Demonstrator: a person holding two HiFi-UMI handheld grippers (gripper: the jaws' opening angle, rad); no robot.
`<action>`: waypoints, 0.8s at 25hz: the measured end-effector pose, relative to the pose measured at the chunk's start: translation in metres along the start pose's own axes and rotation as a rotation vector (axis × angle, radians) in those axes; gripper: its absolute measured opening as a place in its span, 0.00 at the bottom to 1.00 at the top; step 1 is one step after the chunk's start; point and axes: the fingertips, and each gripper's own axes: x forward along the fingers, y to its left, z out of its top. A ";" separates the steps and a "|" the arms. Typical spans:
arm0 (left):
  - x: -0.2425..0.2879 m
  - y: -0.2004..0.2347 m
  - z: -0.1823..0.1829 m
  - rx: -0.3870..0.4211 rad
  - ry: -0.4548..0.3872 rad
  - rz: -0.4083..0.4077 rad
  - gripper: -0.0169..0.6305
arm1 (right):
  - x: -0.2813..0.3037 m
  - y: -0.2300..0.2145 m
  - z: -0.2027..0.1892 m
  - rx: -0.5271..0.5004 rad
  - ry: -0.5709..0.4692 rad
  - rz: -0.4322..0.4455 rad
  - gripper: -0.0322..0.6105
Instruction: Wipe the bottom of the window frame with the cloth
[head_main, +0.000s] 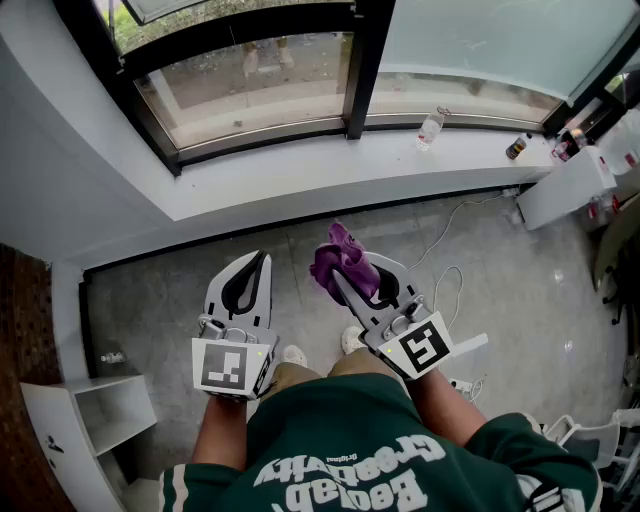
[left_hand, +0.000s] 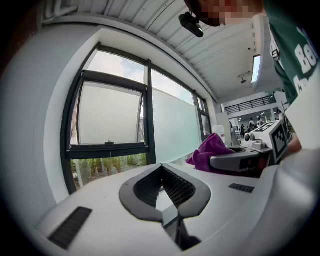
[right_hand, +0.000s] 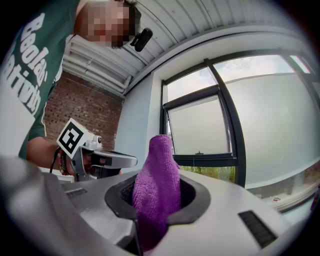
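Right gripper (head_main: 338, 278): I see it clenched on the purple cloth (head_main: 342, 258). In the right gripper view the fabric stands up in a bunched peak between the jaws, filling the gap between the dark pads.

Left gripper (head_main: 262, 258): clenched too, but on nothing. In the left gripper view the jaw tips meet, and only a leaf-shaped opening shows between the ribbed pads.

From the head view, I hold both grippers low, side by side in front of the green shirt (head_main: 350, 440), over the grey floor (head_main: 500, 300). The right one angles toward upper left, the left one points roughly straight ahead.

The cloth is well apart from the window frame (head_main: 270, 140). The frame's dark bottom rail runs along the white sill (head_main: 330, 170) ahead of me. A clear bottle (head_main: 430, 128) lies on the sill to the right.
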 end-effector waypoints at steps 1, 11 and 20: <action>-0.001 0.006 -0.001 0.002 0.003 -0.009 0.04 | 0.006 0.001 -0.002 -0.010 0.008 -0.006 0.20; 0.009 0.045 -0.008 -0.030 0.003 -0.014 0.04 | 0.048 -0.011 -0.004 -0.031 0.017 -0.034 0.20; 0.049 0.039 -0.009 -0.035 0.026 0.001 0.04 | 0.053 -0.038 -0.004 -0.017 0.006 0.024 0.20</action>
